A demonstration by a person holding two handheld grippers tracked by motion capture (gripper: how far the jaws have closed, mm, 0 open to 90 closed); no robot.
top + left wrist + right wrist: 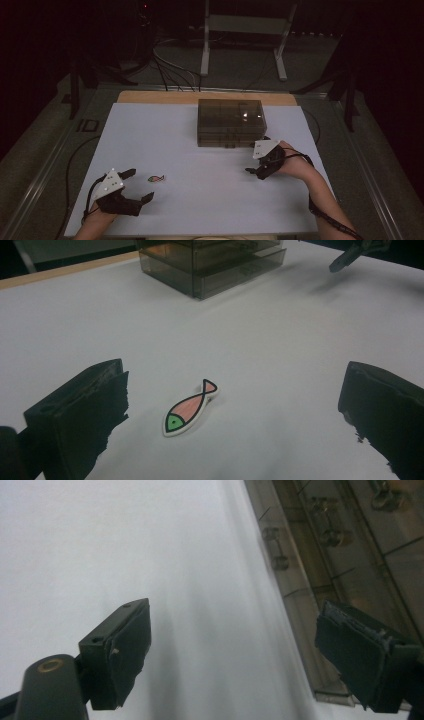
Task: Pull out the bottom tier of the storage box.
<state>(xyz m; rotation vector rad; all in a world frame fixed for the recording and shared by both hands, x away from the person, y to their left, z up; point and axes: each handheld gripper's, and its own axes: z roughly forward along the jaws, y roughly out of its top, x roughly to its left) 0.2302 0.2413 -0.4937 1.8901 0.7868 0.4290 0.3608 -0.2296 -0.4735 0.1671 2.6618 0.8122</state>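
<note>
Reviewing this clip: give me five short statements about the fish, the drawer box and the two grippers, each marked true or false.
1. The fish lies flat on the table. True.
2. The left gripper grips the fish. False: its jaws stand open, the fish untouched between them.
3. The drawer box stands at the table's far side. True.
4. The right gripper is shut. False: its jaws stand open and empty.
5. The fish lies on the box. False: it lies apart, near the left gripper.

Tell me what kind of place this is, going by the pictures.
Probably a lab or recording studio set up for manipulation work, not a home. A white table stands in a dark room, cables trail over the floor by a metal stand, and a person holds the left gripper and right gripper.
</note>
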